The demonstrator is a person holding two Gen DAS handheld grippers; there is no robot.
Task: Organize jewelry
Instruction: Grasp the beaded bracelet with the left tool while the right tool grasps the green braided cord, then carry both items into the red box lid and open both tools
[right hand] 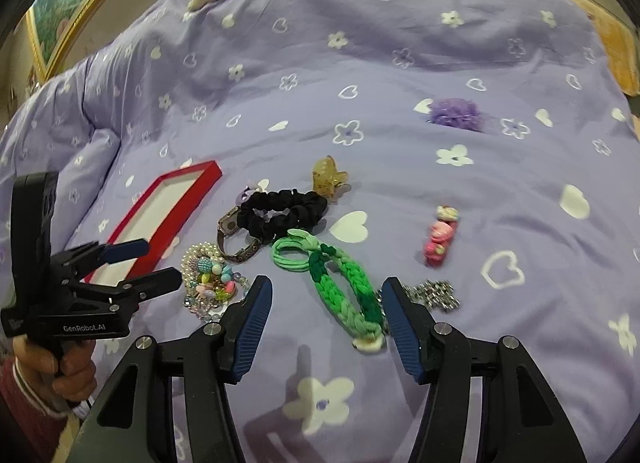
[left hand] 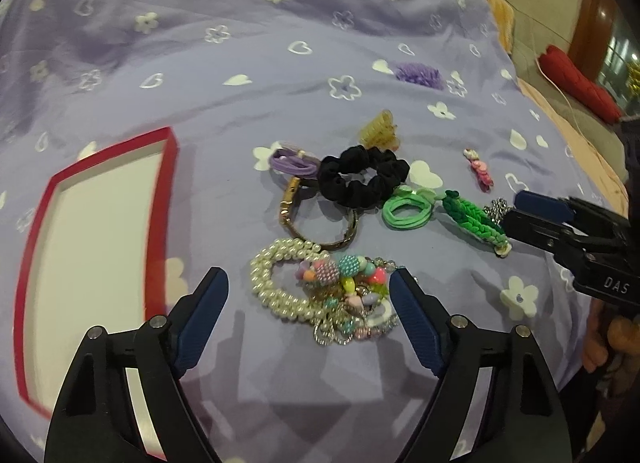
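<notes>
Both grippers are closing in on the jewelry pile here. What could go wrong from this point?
The left gripper straddles the pearl bracelet, which is tangled with the colorful bead cluster; lifting may drag both. The right gripper frames the green braided bracelet, and the silver chain beside it could snag.

A lilac bedspread (left hand: 240, 111) printed with white hearts and flowers. A red-rimmed tray (left hand: 164, 191) with a white inside. A black scrunchie (left hand: 362, 177), a green braided band (right hand: 348, 295), a white pearl bracelet (left hand: 276, 283), and a pink clip (right hand: 440, 237).
</notes>
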